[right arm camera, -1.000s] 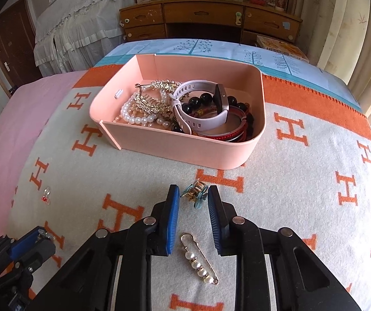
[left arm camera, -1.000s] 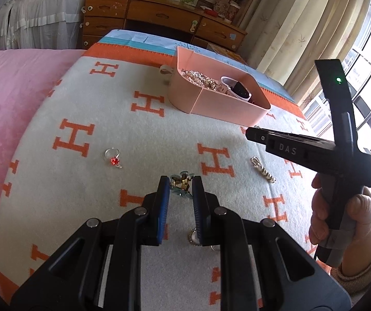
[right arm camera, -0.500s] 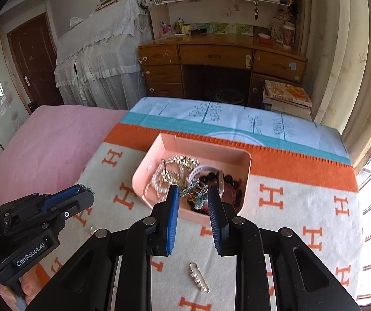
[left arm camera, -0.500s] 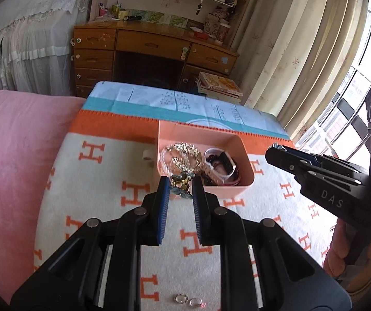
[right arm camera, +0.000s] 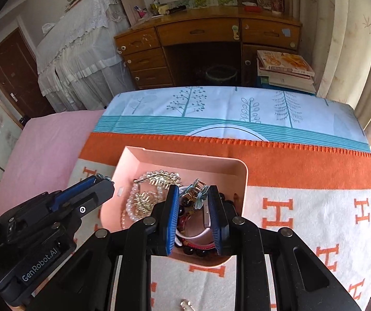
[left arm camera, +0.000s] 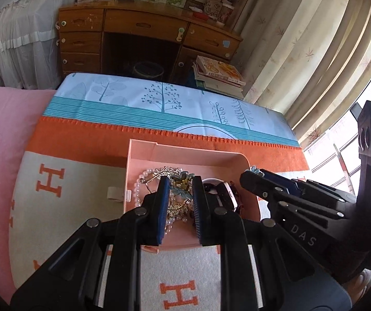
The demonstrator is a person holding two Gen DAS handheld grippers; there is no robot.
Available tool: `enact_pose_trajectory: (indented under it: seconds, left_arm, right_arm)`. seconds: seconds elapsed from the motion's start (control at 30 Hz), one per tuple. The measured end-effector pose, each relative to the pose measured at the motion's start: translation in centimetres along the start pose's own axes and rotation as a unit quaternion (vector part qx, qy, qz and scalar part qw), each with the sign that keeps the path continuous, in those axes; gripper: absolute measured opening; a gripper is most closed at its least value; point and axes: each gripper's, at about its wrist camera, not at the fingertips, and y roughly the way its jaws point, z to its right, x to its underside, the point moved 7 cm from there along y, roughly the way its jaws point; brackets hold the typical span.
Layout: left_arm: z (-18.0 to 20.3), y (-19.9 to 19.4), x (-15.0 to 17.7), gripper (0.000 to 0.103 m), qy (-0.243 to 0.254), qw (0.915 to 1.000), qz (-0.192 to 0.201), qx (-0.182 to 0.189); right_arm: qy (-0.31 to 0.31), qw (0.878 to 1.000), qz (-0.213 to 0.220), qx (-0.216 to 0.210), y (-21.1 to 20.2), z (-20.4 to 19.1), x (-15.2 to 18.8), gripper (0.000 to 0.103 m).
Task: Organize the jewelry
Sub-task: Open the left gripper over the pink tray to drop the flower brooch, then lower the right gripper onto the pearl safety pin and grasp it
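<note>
A pink box (left arm camera: 185, 155) (right arm camera: 185, 160) of jewelry sits on the white blanket with orange H marks. It holds pearl strands (right arm camera: 131, 202), a gold leaf piece (right arm camera: 159, 177) and a white watch (left arm camera: 227, 194). My left gripper (left arm camera: 180, 184) is shut on a gold and teal hair clip (left arm camera: 181, 181) above the box. My right gripper (right arm camera: 193, 194) is shut on a second gold and teal hair clip (right arm camera: 194, 190), also above the box. The right gripper shows in the left wrist view (left arm camera: 253, 175), and the left gripper shows in the right wrist view (right arm camera: 102, 180).
The blanket (right arm camera: 302, 207) lies over a blue tree-print sheet (right arm camera: 211, 103) and a pink cover (right arm camera: 42, 142). A small jewel (right arm camera: 186, 304) lies on the blanket near me. A wooden desk (left arm camera: 146, 26), stacked books (left arm camera: 219, 75) and curtains (left arm camera: 302, 39) stand beyond the bed.
Both grippers have lifted their clips off the blanket and moved forward until they hang over the pink box. The loose pieces on the blanket have dropped out of view.
</note>
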Motion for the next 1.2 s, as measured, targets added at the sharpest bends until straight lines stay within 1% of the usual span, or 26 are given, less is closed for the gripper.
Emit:
enact_pose_trajectory:
  seconds: [0.07, 0.17, 0.27, 0.3, 0.33, 0.37, 0.43, 0.5, 0.6, 0.77, 0.9, 1.13, 1.2]
  left_arm:
    - [0.0, 1.5, -0.1, 0.015, -0.003, 1.0000, -0.008, 0.001]
    - [0.2, 3.5, -0.4, 0.015, -0.010, 0.9998, -0.015, 0.005]
    - [-0.1, 4.7, -0.8, 0.015, -0.017, 0.9998, -0.010, -0.002]
    - [-0.2, 5.1, -0.8, 0.015, -0.018, 0.9997, -0.014, -0.004]
    - [-0.2, 5.4, -0.7, 0.016, -0.020, 0.9996, -0.019, -0.005]
    - [-0.3, 5.7, -0.7, 0.016, -0.020, 0.9995, -0.024, -0.006]
    - [-0.4, 5.8, -0.3, 0.016, -0.019, 0.9993, -0.030, -0.010]
    - [-0.3, 5.6, 0.1, 0.016, -0.014, 0.9992, -0.030, -0.020]
    - [-0.2, 4.3, 1.0, 0.016, -0.011, 0.9992, -0.026, -0.028]
    - [0.2, 0.9, 2.8, 0.016, -0.005, 0.9992, -0.008, -0.040]
    - [0.6, -1.6, 4.2, 0.016, 0.000, 0.9990, 0.008, -0.045]
    - [0.3, -5.7, 7.1, 0.016, -0.015, 0.9983, 0.025, -0.052]
    - [0.1, -6.6, 7.9, 0.016, -0.017, 0.9979, 0.027, -0.056]
  right_arm:
    - [0.012, 1.000, -0.007, -0.001, 1.3, 0.8, 0.0, 0.022]
    - [0.021, 1.000, -0.009, 0.011, 3.2, 1.7, 0.4, 0.023]
    - [0.032, 0.999, -0.017, 0.008, 5.0, 2.6, 0.3, 0.024]
    - [0.036, 0.999, -0.019, 0.005, 5.6, 2.9, 0.3, 0.027]
    - [0.039, 0.999, -0.018, -0.001, 6.0, 3.1, 0.4, 0.032]
    - [0.040, 0.999, -0.016, -0.001, 6.3, 3.3, 0.4, 0.034]
    - [0.040, 0.999, -0.007, 0.006, 6.3, 3.5, 0.4, 0.036]
    - [0.043, 0.999, -0.005, 0.002, 6.0, 3.6, 0.6, 0.036]
    - [0.053, 0.999, 0.007, -0.006, 4.8, 3.7, 1.1, 0.036]
    - [0.050, 0.998, 0.034, -0.019, 1.6, 3.1, 2.7, 0.036]
    - [0.039, 0.998, 0.049, -0.022, -0.9, 2.2, 4.8, 0.036]
    - [0.029, 0.997, 0.065, -0.033, -5.3, 0.8, 9.0, 0.036]
    - [0.022, 0.997, 0.070, -0.030, -6.3, 0.3, 10.2, 0.036]
